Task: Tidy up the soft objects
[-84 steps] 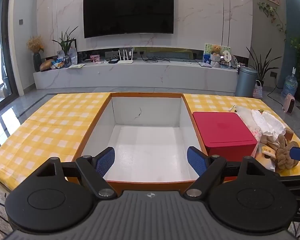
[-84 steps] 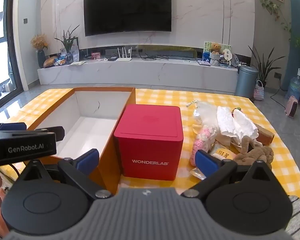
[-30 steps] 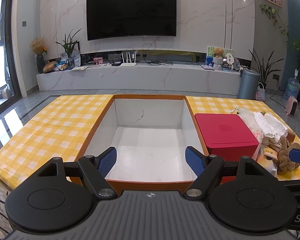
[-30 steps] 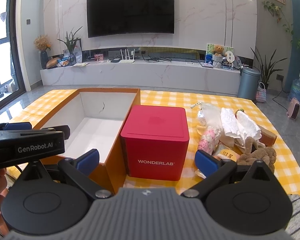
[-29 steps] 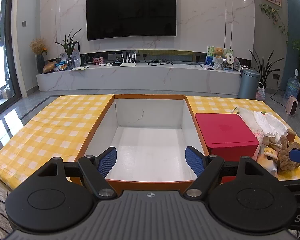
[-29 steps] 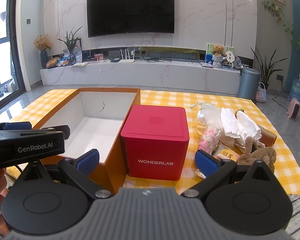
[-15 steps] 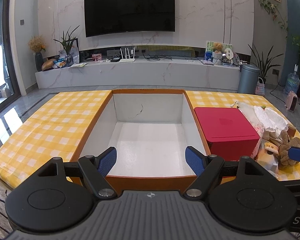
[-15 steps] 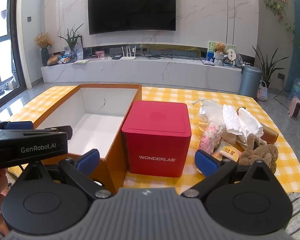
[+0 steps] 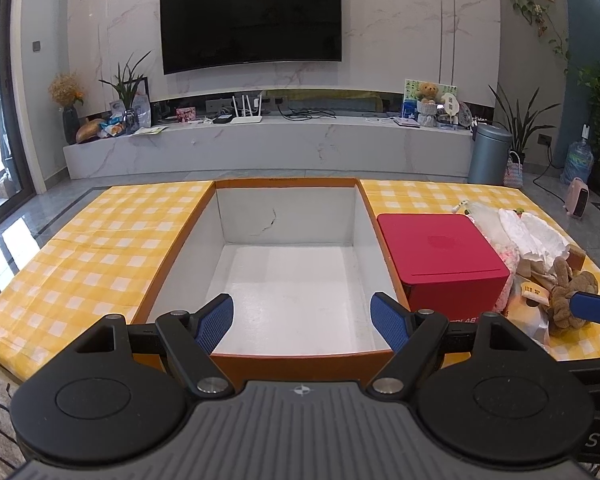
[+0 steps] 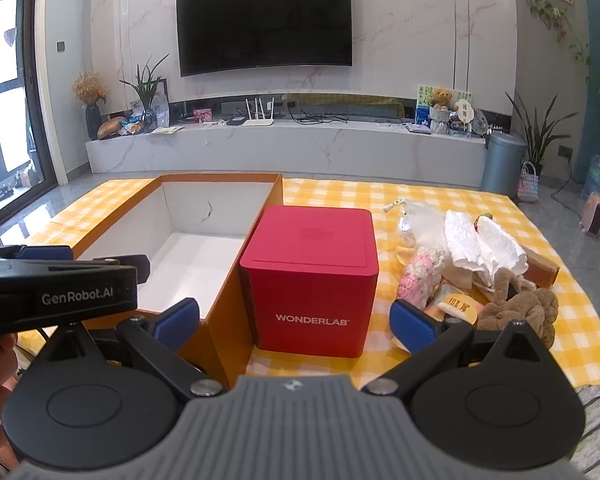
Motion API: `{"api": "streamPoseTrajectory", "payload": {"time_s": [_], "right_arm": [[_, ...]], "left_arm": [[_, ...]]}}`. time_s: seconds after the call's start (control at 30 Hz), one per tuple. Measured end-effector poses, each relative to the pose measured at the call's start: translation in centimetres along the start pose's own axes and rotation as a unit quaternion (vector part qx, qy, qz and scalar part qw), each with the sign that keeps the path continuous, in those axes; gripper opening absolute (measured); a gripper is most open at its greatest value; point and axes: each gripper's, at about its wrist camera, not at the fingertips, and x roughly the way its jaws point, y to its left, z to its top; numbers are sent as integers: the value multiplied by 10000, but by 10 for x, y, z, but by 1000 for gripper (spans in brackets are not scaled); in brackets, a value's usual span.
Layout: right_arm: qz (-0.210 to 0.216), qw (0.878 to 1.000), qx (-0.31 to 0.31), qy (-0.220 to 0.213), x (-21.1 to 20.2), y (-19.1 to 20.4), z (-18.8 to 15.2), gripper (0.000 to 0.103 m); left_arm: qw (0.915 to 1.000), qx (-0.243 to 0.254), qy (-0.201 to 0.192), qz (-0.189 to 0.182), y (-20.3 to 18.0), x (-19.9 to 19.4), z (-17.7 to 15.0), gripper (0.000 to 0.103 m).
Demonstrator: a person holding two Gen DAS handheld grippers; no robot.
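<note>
Beside glossy red cube (image 10: 310, 280), crumpled white tissue (image 10: 482, 250), knotted brown plush (image 10: 520, 308)

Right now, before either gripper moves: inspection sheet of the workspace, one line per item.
Surface: yellow checked tablecloth covers the table.
Job's things: soft pile right of the red box, comprising pink knitted item, white cloth, brown plush; none in the orange box, whose white inside is bare.
Clutter: red WONDERLAB box, lid on, beside the orange box; small packet in the pile.
Grippers: left gripper open, empty, facing the orange box; right gripper open, empty, facing the red box.
Cables: nothing seen on the table.
Surroundings: wall TV, marble console, bin.
</note>
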Motion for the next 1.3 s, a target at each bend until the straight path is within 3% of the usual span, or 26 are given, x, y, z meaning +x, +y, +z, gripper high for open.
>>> {"api": "streamPoseTrajectory", "payload": {"time_s": [0.2,0.33,0.53,0.63,0.8,1.0,1.17,1.23,1.3], "right_arm": [[-31,9997,238,-43,-4,-20,0,100],[-325,9975,618,-73,-8,-53,2,100],[-778,9882,1316,-92,-14,-119,6,100],[-949,9831,1559,-152,-17,-150,7,100],[-1408,9720,1868,-233,-18,-185,9,100],[-1548,9571,2443,199,11,-213,11,100],[-1688,9346,3067,630,49,-237,4,100],[-1775,9234,3318,757,62,-243,0,100],[-1705,9161,3521,880,75,-247,-4,100]], "left_arm": [[9995,285,86,-103,-12,4,10,92],[9990,399,106,-167,-20,8,19,92],[9961,497,159,-718,-30,19,40,91],[9929,789,97,-880,-44,24,51,88],[9837,1498,-102,-987,-77,32,61,83],[9626,2536,-349,-884,-126,47,61,80],[9620,2307,89,-1457,-146,74,70,73],[9660,2096,178,-1504,-151,84,74,71],[9646,2140,242,-1520,-158,93,79,71]]}}
